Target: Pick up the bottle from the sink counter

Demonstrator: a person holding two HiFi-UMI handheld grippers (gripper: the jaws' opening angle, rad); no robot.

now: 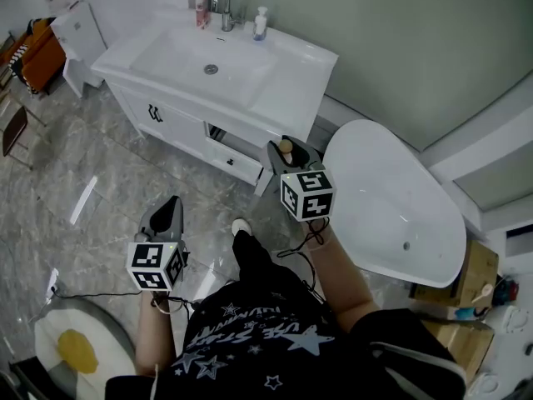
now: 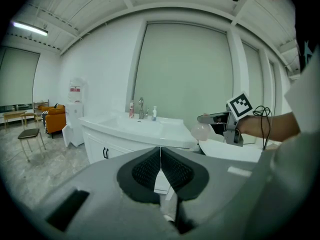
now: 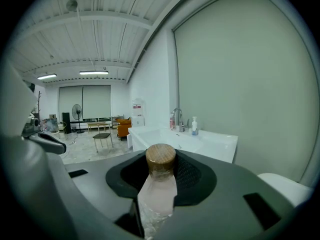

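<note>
Bathroom: vanity [image 1: 175, 119] w/ sink [image 1: 187, 52], faucet [image 1: 223, 11], freestanding tub [image 1: 391, 202], marble-look floor [image 1: 92, 173].

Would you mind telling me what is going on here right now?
A person stands facing a white sink counter, a gripper in each hand. The right gripper is closed on a translucent bottle with a wooden cap, away from the counter. The left gripper is shut and empty. Two small bottles stand by the faucet.

The lower body of the bottle [image 3: 159, 194] is hidden between the jaws of the right gripper [image 3: 161, 174] (the head view shows only its cap [image 1: 286, 147]). Two small containers [image 1: 201, 11] at the back edge of the counter [image 1: 291, 65] are too small to identify.
</note>
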